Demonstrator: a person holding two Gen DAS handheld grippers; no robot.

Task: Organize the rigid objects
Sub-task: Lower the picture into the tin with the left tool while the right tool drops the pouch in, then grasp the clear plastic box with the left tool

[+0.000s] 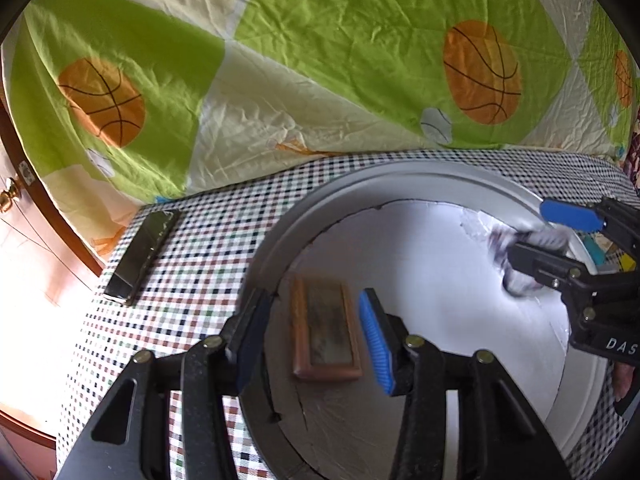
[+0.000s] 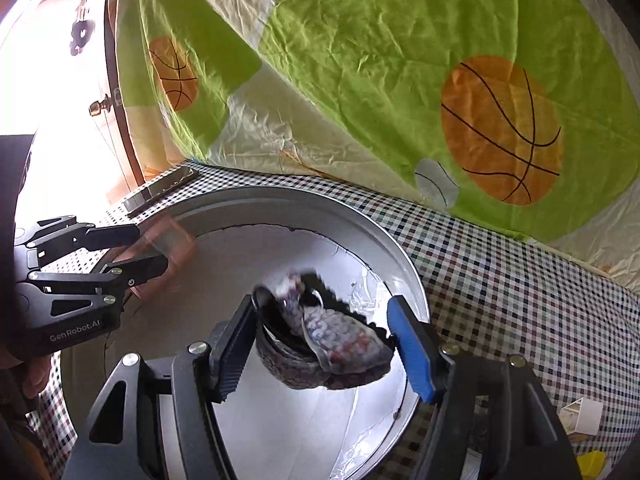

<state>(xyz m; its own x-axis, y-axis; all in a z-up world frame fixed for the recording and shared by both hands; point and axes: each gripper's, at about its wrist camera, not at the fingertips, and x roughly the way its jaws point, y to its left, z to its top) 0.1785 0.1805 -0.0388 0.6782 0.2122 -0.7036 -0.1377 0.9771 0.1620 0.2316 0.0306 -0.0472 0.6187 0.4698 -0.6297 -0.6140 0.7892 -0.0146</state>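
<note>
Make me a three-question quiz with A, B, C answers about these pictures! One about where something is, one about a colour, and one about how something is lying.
1. Where is the dark flat slab?
A. on a shelf
B. on the checked cloth beside the round tray
C. inside a box

2. What colour are the basketballs printed on the sheet?
A. orange
B. blue
C. pink

3. How is the brown frame lying?
A. flat in the tray
B. standing upright
C. hanging up

Answers: B, it rests on the checks outside the tray's rim; A, each ball is orange with black lines; A, its face points up from the tray's floor.
</note>
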